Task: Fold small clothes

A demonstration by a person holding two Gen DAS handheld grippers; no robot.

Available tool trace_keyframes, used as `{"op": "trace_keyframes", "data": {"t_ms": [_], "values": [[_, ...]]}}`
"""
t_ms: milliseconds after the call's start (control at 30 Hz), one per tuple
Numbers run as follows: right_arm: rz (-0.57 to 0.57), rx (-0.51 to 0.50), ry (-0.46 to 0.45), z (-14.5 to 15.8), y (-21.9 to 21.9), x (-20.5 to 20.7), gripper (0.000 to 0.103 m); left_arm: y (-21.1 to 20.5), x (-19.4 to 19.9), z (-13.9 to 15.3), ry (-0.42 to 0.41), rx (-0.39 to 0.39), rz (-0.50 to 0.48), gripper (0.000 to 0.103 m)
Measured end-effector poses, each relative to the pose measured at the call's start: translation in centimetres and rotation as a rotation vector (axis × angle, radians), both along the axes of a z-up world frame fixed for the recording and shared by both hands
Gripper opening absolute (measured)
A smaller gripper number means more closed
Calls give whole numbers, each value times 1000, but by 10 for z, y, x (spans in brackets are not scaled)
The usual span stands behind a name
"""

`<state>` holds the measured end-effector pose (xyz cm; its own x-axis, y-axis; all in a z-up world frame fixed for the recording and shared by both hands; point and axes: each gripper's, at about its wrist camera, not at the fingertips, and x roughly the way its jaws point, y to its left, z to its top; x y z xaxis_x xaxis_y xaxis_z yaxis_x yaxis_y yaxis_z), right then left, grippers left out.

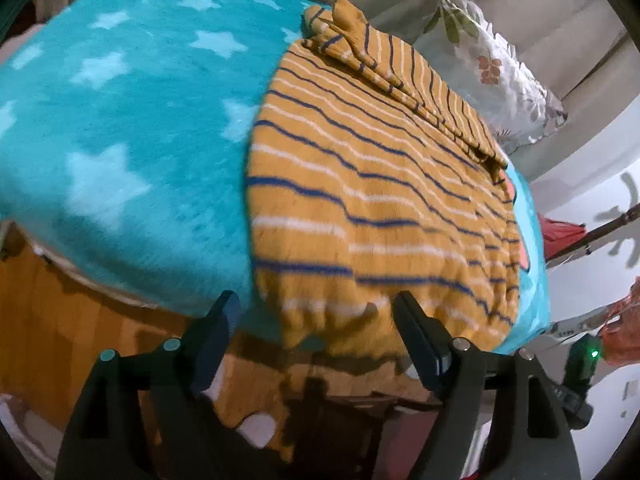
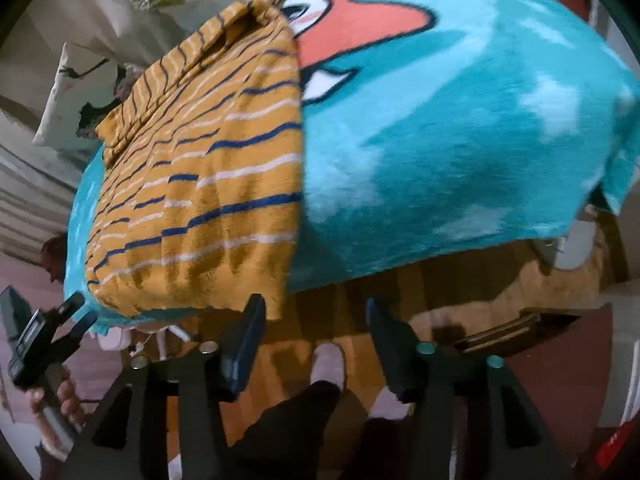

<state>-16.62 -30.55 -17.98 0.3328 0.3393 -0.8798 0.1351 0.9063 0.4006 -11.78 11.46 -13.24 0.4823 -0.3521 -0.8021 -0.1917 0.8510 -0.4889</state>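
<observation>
at the near edge of the tabletop, the mustard-yellow knitted garment with navy and white stripes (image 1: pixel 372 184) lies on a fluffy turquoise blanket with pale stars (image 1: pixel 120 120), its ribbed hem overhanging slightly and a sleeve folded across its far side. the left claw (image 1: pixel 316 320) stands open astride the hem's near left corner, pads not pressing. the right claw (image 2: pixel 316 320) is also open, with only its left finger near the hem's right corner, the rest of the gap over bare floor.

risks, as judged: the right claw sits off to the side and may close on air or catch the blanket pile with the knit; uneven grips would skew the fold; the overhanging hem could slide off if dragged toward the edge.

the right view alone shows the red-orange cartoon figure (image 2: pixel 360 20) printed on the blanket, partly under the garment, and the hand holding the other tool (image 2: pixel 52 396). the left view alone shows the floral pillow (image 1: pixel 496 76) beyond the far edge.
</observation>
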Motion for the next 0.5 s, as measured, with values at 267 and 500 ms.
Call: {"op": "trace_keyframes", "data": {"t_ms": [267, 500], "values": [[71, 24, 34, -18, 37, 40, 62, -2, 19, -31, 48, -94, -6, 85], [61, 71, 45, -14, 48, 47, 19, -4, 13, -29, 101, -183, -26, 14]]}}
